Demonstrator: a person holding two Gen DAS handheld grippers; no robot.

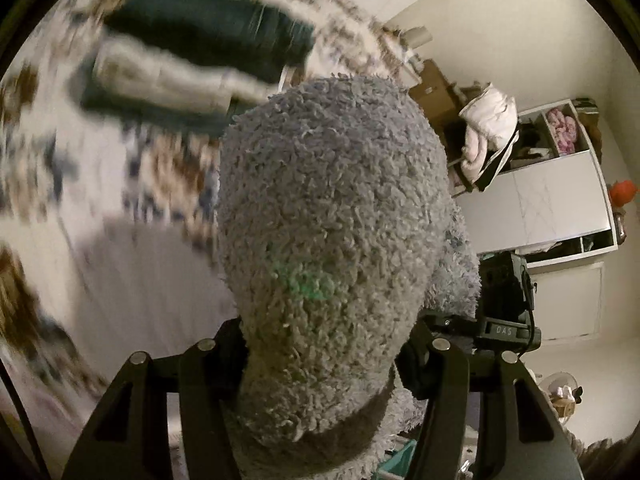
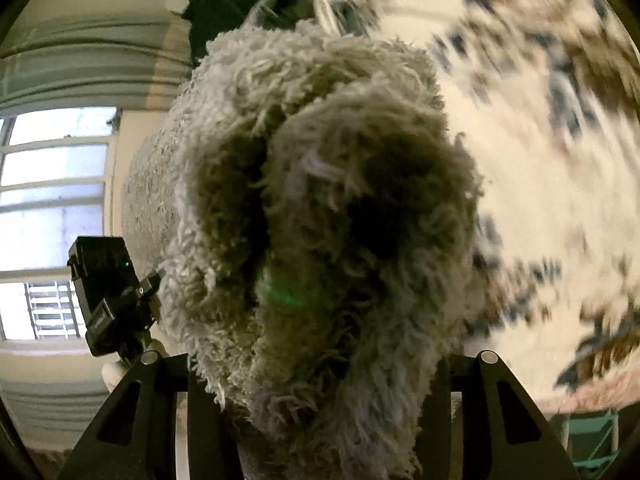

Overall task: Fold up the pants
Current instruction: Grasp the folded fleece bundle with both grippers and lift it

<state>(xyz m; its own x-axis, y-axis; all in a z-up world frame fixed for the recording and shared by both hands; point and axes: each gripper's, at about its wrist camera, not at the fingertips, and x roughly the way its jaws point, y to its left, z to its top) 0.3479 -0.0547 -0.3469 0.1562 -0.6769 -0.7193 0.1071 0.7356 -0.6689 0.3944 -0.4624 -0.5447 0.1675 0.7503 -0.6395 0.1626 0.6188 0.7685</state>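
The fluffy grey pants (image 1: 332,200) bulge up between the black fingers of my left gripper (image 1: 320,420), which is shut on a thick bunch of the fabric. In the right wrist view the same shaggy pants (image 2: 320,200) fill the middle, with my right gripper (image 2: 320,408) shut on another bunch. Fabric hides the fingertips of both. Each gripper shows in the other's view: the right gripper (image 1: 504,292) close at the right, the left gripper (image 2: 108,292) close at the left. The pants hang lifted above the blurred bedspread.
A patterned white, brown and blue bedspread (image 1: 60,160) lies below. A folded dark garment (image 1: 208,28) and a folded pale one (image 1: 160,76) rest on it. A white shelf unit (image 1: 552,200) with clothes stands at the right. A window (image 2: 52,200) is at the left.
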